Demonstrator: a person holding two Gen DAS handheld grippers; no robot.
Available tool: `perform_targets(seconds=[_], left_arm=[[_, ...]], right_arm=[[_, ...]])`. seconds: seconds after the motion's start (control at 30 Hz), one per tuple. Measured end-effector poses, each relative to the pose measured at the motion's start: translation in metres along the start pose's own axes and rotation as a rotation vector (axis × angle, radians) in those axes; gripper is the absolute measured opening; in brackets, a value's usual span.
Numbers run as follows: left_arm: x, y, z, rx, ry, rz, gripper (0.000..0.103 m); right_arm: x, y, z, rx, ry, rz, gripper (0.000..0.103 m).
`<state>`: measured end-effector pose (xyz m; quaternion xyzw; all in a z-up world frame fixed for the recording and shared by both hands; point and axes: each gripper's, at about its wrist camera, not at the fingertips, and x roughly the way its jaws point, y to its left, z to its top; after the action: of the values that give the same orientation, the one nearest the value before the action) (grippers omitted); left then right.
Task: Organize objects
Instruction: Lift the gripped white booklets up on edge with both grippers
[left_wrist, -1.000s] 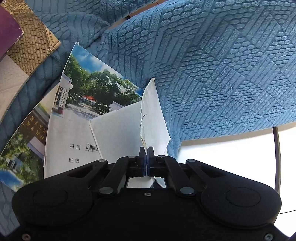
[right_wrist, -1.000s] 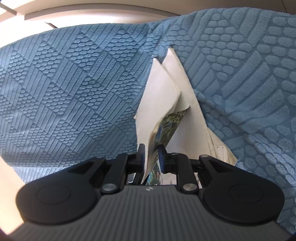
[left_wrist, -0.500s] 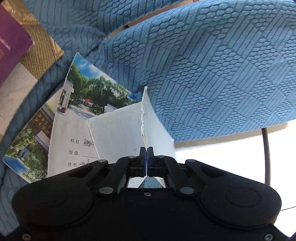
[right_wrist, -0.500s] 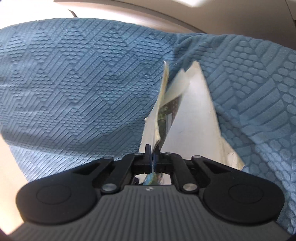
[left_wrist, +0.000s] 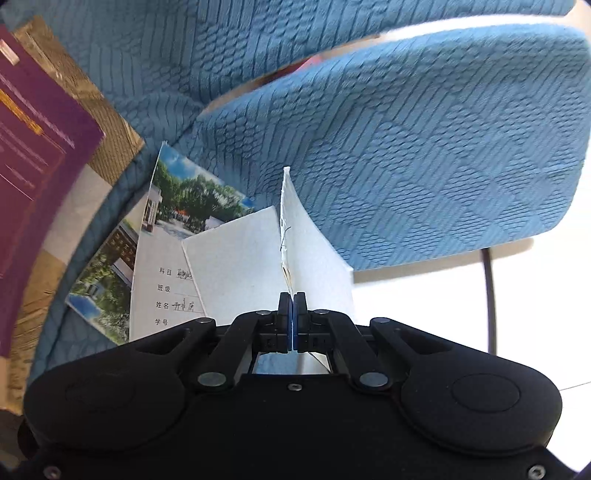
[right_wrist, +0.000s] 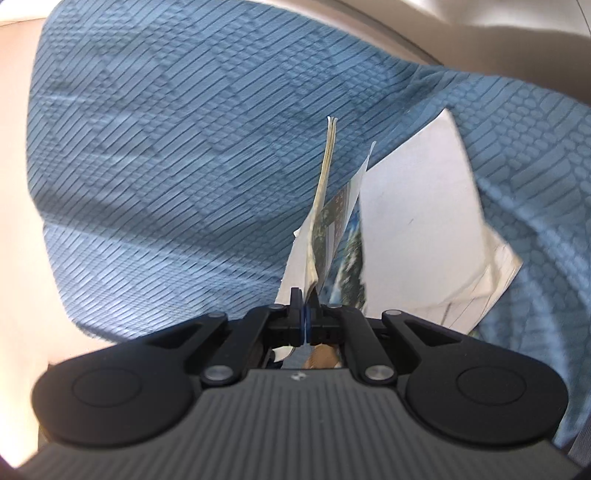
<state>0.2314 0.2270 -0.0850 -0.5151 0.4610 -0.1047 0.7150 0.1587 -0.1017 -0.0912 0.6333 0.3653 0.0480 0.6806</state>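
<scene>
Peeking in at the far left of the left wrist view, a purple book (left_wrist: 33, 144) is cut off by the frame, its print too blurred to read. Beside it, a photo-covered exercise book (left_wrist: 173, 236) lies on the blue textured cushion (left_wrist: 424, 147), partly hidden under a white booklet (left_wrist: 240, 258). The left gripper (left_wrist: 291, 306) has its jaws pressed together on that booklet's raised fold, which stands up straight ahead of them. In the right wrist view, the right gripper (right_wrist: 306, 299) pinches a thin notebook (right_wrist: 325, 206) by its edge; it stands upright between the jaws, its pictured cover smeared.
</scene>
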Motion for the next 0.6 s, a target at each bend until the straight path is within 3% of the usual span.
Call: perform_targets(seconds=[0.6], left_arm=[[-0.156, 0.001, 0.002, -0.032, -0.168, -0.098, 0.000]], right_arm=[[-0.014, 0.102, -0.076, -0.126, 0.107, 0.095, 0.004]])
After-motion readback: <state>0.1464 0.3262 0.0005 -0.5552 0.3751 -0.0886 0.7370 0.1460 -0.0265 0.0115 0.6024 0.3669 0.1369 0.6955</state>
